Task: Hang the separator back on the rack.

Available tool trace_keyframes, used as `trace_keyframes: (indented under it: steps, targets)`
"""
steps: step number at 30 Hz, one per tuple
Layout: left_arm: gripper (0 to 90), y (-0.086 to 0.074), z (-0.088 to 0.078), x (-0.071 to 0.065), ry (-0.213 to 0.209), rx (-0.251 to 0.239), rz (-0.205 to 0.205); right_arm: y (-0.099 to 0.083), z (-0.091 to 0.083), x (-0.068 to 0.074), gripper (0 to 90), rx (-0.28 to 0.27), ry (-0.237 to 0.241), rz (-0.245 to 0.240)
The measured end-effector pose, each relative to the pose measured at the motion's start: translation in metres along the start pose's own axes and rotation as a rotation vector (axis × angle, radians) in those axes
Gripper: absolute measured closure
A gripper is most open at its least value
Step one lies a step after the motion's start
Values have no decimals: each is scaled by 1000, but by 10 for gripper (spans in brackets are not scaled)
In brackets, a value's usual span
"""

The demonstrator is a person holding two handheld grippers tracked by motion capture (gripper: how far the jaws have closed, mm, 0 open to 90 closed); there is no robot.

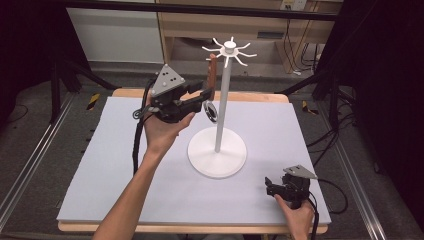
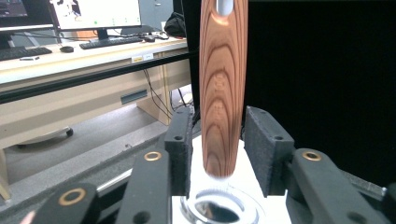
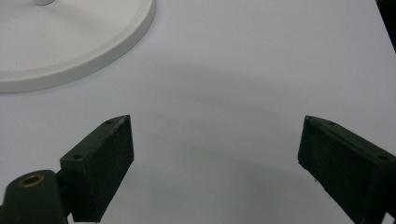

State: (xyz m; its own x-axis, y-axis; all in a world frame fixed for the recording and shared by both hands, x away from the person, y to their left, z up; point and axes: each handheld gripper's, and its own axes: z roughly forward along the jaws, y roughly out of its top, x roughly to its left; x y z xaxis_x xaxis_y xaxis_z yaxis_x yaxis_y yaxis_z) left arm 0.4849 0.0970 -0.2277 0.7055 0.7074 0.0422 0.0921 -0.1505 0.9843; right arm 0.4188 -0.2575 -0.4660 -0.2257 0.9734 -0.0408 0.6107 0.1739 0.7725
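Left gripper [image 2: 217, 154] has let go: its jaws flank the hanging wood-handled utensil [image 2: 223, 88] at upper centre without touching. Pulling away crookedly could unhook it from the white stand [image 1: 218, 150]. Right gripper [image 3: 215, 163] rests open.

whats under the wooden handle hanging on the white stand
A round metal ring sits right below the wooden handle; how they join is blurred. Beneath lies the white stand base.

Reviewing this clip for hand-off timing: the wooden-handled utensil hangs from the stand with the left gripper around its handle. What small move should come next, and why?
Probably draw the left gripper straight back from the wooden handle. The handle's hole already sits over a hook of the white stand, and the pads stand off both sides of the wood, so the utensil seems to hang by itself. The right gripper rests open on the table.
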Motion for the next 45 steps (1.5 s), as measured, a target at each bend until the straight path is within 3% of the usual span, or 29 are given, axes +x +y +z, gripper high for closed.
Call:
trace_keyframes:
  steps: [8,18,21,25,27,28,31,33,45]
  targets:
    - [458,-20,-24,10,-2,15,-35,-1,1,2,109,11,-1,3]
    - [409,-54,-49,25,12,42,-48,-2,1,-1,110,15,-6,8]
    - [406,-80,-56,29,12,73,-53,-3,1,0,111,17,-9,7]
    - [398,-104,-58,34,23,117,-67,-2,1,0,124,17,-6,3]
    - [394,-107,-58,35,23,126,-67,-2,1,0,124,17,-2,4]
    - [391,-119,-59,37,31,149,-72,-2,1,1,125,14,1,3]
    - [388,-131,-61,38,33,170,-76,-2,0,1,125,12,4,4]
    - [389,-147,-64,40,39,207,-79,-2,-1,1,125,14,12,11]
    - [392,-198,-70,49,78,326,-104,-2,-1,-1,124,22,-2,12]
